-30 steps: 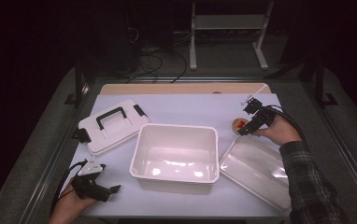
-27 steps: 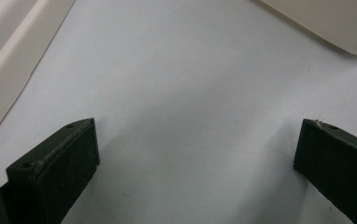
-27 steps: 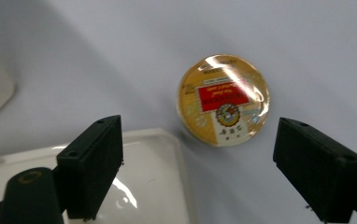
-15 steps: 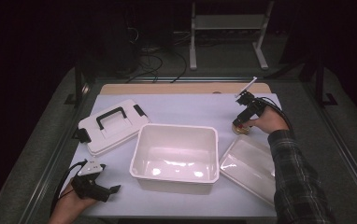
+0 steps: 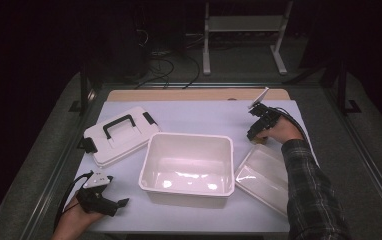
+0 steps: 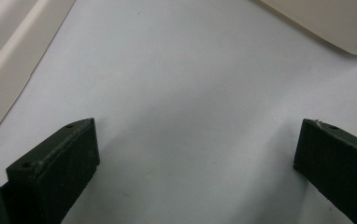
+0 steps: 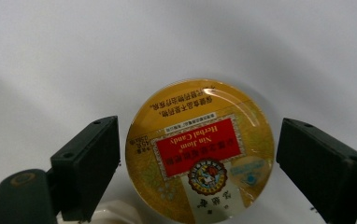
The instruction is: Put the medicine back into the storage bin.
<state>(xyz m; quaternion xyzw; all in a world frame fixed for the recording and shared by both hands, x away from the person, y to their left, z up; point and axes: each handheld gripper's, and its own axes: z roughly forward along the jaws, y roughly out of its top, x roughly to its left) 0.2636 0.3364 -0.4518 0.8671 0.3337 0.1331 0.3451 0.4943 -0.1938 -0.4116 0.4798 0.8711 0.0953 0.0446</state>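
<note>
Resting near the worktop's [image 5: 194, 117] front left corner, the left gripper [image 5: 110, 204] lies in the person's left hand [image 5: 76, 220], its jaws spread wide over bare surface with nothing between them, as the left gripper view [image 6: 195, 144] shows. Behind it, toward the left edge, a white lid with a black handle [image 5: 120, 134] lies flat, black latches at its ends. Just beside that, in the middle of the worktop, stands an open white tub [image 5: 187, 167], nothing in it. Touching the tub's right side, or very nearly, a clear shallow tray [image 5: 261, 175] lies at a slant near the front right corner. Behind the tray, toward the right edge, the right hand [image 5: 279, 132] in a plaid sleeve [image 5: 311, 195] points the right gripper [image 5: 254, 134] down at the surface. In the right gripper view [image 7: 197, 149] its jaws stand wide on either side of a round yellow candy tin [image 7: 200, 149] with a red label, a small gap showing at each side, so they are not gripping it. The tin lies flat on the worktop, just behind the tray's far corner.
</note>
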